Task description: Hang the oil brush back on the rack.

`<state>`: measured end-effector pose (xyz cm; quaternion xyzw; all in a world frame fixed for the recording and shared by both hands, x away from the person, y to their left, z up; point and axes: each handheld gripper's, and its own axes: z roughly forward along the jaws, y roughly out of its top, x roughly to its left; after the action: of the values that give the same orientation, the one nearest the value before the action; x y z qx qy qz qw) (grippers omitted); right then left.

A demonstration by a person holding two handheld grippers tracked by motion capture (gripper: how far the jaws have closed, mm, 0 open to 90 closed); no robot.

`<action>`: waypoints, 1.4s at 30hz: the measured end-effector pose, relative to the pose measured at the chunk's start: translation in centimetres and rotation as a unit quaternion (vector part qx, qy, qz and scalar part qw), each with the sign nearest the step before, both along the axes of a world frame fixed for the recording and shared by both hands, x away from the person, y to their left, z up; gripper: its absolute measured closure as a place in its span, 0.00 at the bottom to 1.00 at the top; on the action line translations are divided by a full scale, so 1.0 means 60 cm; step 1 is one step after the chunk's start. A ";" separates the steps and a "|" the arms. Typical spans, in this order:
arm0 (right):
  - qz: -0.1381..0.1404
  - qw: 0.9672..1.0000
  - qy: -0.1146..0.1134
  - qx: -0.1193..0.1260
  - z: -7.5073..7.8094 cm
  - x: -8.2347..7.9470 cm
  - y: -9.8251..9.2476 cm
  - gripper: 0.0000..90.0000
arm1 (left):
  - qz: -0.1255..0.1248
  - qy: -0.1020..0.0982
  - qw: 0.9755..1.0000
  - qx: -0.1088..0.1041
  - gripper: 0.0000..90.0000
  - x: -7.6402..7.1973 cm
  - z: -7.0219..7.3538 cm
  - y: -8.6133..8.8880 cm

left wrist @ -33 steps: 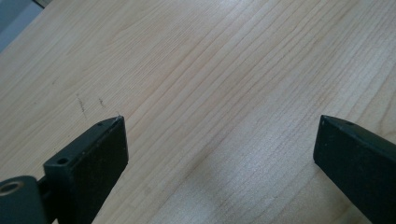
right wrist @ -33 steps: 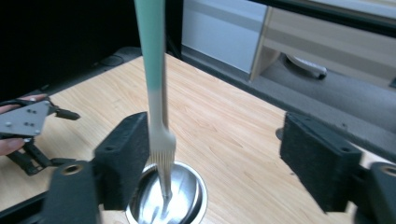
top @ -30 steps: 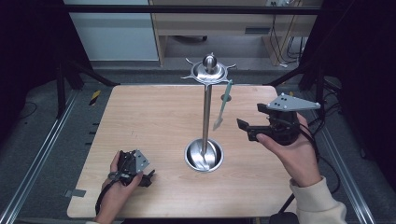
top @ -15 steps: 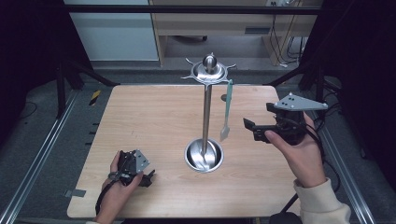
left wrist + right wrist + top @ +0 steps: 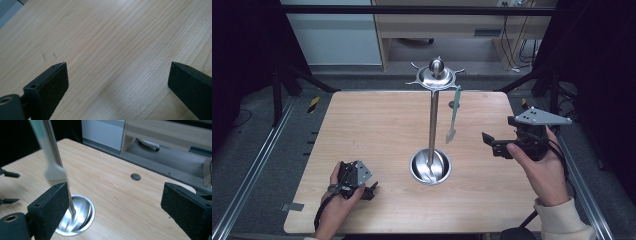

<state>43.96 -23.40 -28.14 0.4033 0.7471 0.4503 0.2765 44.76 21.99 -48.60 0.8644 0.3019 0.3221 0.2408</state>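
With the spatula [image 5: 453, 114] hung on the rack [image 5: 435, 80], my right gripper [image 5: 490, 142] has just spread empty; I'd withdraw next.

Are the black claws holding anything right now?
No. The right gripper has just been opening, nothing between its jaws; the pale green spatula hangs on the shiny metal stand. The left gripper is open over the wooden table.

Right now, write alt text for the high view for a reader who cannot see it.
A pale green spatula hangs from a steel utensil stand at the middle of a wooden table. The right gripper, jaws open, is beside it, apart; the left gripper rests near the front edge.
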 end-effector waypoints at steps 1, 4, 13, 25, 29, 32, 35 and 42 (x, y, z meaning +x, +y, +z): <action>-0.001 1.000 0.002 -0.002 -0.005 0.000 -0.001 0.09 | 0.000 0.000 1.000 0.000 0.03 0.000 0.000 0.000; -0.002 1.000 0.011 -0.013 -0.024 0.001 -0.001 0.09 | 0.000 0.001 1.000 0.001 0.03 0.000 0.000 0.000; -0.010 1.000 0.015 -0.020 -0.076 0.002 0.002 0.13 | 0.000 0.000 1.000 0.000 0.03 0.000 0.000 0.000; -0.016 0.999 0.044 -0.029 -0.142 0.004 0.000 0.14 | 0.000 0.000 1.000 0.000 0.03 0.000 0.000 0.000; -0.014 0.998 0.057 -0.032 -0.161 0.011 -0.002 0.14 | 0.000 0.000 1.000 0.000 0.03 0.000 0.000 0.000; -0.013 0.997 0.069 -0.036 -0.177 0.018 -0.001 0.15 | 0.000 0.000 1.000 0.000 0.03 0.000 0.000 0.000; -0.011 0.996 0.081 -0.031 -0.194 0.027 -0.001 0.15 | 0.000 0.000 1.000 0.000 0.03 0.000 0.000 0.000; -0.008 0.993 0.110 -0.032 -0.228 0.046 0.002 0.15 | 0.000 0.000 1.000 0.001 0.03 0.000 0.000 0.000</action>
<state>46.73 -23.27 -41.85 0.4467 0.7840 0.3768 0.2092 44.77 22.00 -48.62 0.8647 0.3015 0.3222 0.2399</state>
